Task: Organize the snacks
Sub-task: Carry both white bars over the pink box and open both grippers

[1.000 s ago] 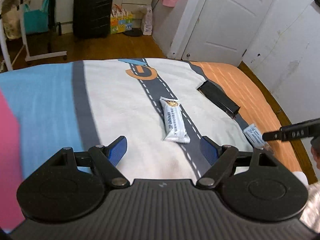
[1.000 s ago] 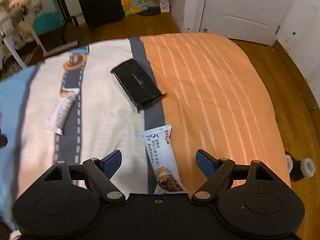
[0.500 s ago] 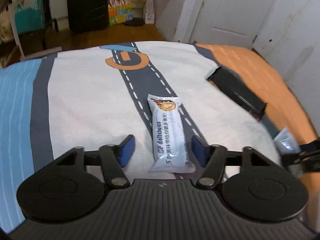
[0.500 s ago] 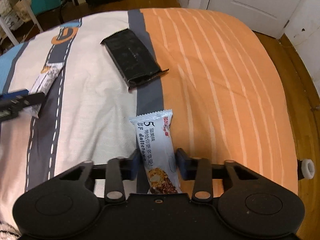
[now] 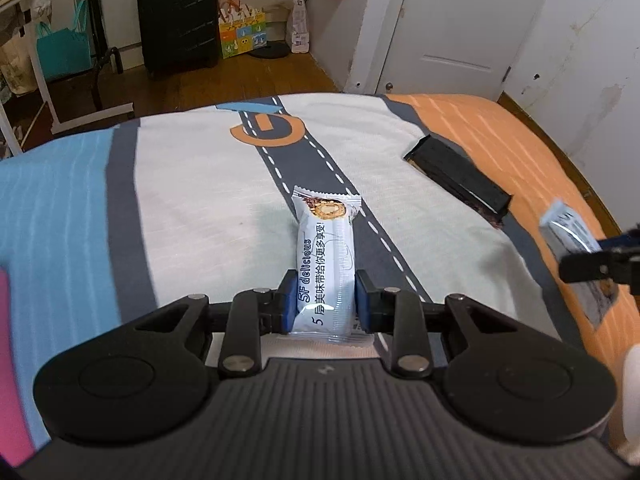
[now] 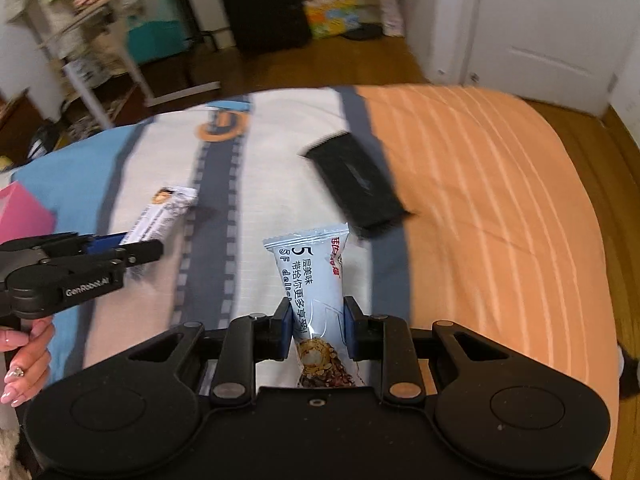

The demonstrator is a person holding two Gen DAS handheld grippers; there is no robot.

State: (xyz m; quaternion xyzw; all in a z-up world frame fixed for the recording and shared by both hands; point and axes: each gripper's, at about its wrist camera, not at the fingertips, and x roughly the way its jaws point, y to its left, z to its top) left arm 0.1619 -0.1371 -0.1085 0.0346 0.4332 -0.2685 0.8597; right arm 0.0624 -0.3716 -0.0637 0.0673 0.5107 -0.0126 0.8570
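Observation:
Two pale blue-white snack bars and a black snack packet [image 5: 458, 174] are on a bed. In the left wrist view my left gripper [image 5: 325, 306] is shut on the near end of one snack bar [image 5: 326, 256], which lies along the grey road print. In the right wrist view my right gripper [image 6: 316, 326] is shut on the second snack bar [image 6: 316, 280], whose far end is raised off the cover. The black packet [image 6: 356, 178] lies beyond it by the orange stripe. Each gripper shows in the other's view: the right gripper [image 5: 596, 264] at the right edge, the left gripper [image 6: 132, 246] at the left.
The bed cover [image 5: 192, 184] is blue, white and orange. A pink box [image 6: 20, 216] sits at the left. Past the bed's foot are wooden floor, a black suitcase [image 5: 178, 16], a white-legged desk [image 5: 36, 80] and a white door [image 5: 452, 24]. A hand [image 6: 24, 360] holds the left gripper's handle.
Both grippers went from wide open to shut on their snack bars. The left one came forward over its bar. The right one has raised its bar's far end off the cover.

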